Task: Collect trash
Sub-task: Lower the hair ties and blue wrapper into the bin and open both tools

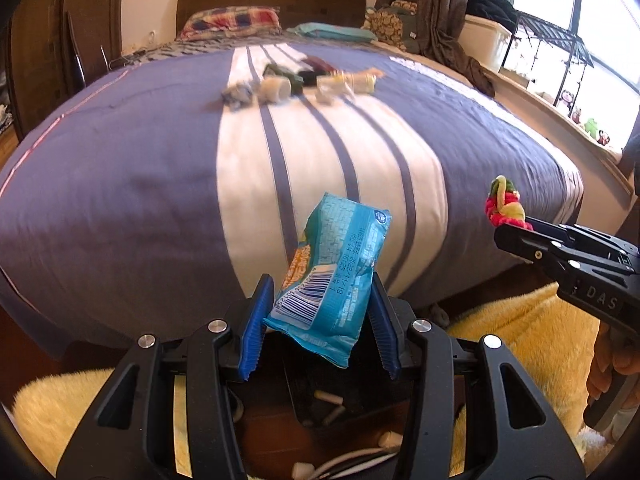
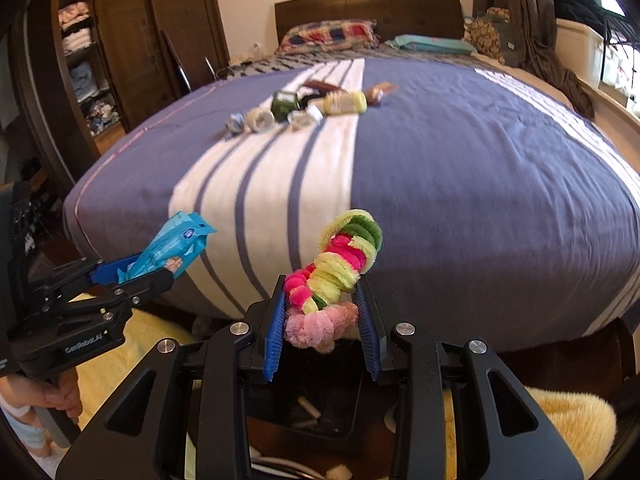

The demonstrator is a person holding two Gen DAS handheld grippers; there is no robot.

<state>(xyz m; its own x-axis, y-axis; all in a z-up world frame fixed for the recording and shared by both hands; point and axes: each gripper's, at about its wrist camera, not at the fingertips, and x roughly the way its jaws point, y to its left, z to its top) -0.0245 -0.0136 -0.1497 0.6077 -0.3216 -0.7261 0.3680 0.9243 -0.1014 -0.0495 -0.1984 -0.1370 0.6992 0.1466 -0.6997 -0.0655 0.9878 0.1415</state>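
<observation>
My left gripper (image 1: 320, 292) is shut on a blue snack wrapper (image 1: 332, 272) and holds it above a dark trash bin (image 1: 352, 408) at the foot of the bed. The wrapper also shows in the right wrist view (image 2: 176, 248). My right gripper (image 2: 324, 300) is shut on a bundle of pink, yellow and green pipe cleaners (image 2: 336, 276), also above the bin (image 2: 344, 408). The bundle shows at the right in the left wrist view (image 1: 505, 206). More litter (image 1: 304, 82) lies in a row across the middle of the bed, also in the right wrist view (image 2: 304, 110).
The bed (image 1: 140, 184) has a purple cover with white stripes. A yellow fluffy rug (image 1: 520, 344) lies on the floor around the bin. A wardrobe (image 2: 80, 60) stands at the left, a window ledge with a rack (image 1: 552, 52) at the right.
</observation>
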